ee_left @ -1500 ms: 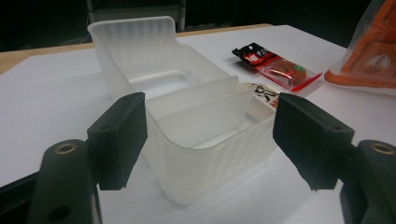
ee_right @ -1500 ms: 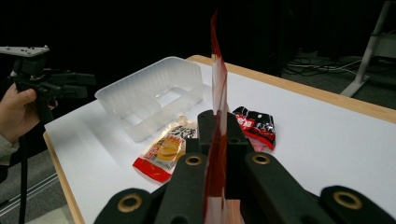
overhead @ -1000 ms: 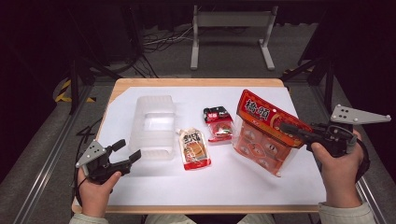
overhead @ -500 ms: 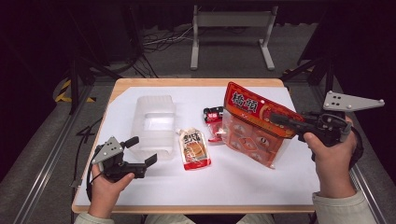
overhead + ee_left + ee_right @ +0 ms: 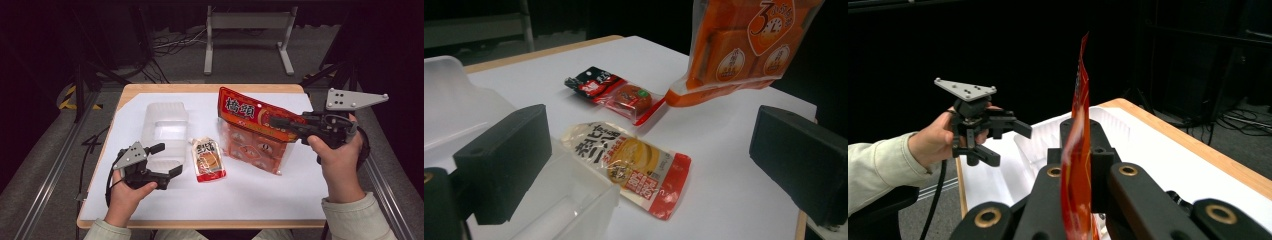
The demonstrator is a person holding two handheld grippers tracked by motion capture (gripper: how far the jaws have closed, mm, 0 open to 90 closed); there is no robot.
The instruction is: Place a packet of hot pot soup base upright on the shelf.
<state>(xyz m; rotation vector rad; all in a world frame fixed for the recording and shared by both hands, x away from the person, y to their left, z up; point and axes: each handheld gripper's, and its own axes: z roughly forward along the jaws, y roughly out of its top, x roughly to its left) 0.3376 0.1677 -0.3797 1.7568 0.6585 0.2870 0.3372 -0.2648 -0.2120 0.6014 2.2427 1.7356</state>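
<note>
Orange snack bag [image 5: 252,132] is pinched at its top edge by the right gripper [image 5: 280,121], hanging at 3 o'clock. Left gripper [image 5: 167,160] at 8, jaws just opened wide w/ nothing between, by the clear plastic tray [image 5: 165,127].

High view looks down over the table [image 5: 300,200]; both gripper views sit low and close, sharing the orange bag [image 5: 252,132]

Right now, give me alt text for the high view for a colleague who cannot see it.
The right gripper holds a large orange snack bag upright above the white table. The left gripper, jaws open, sits beside a clear plastic container and a small sauce pouch.
</note>
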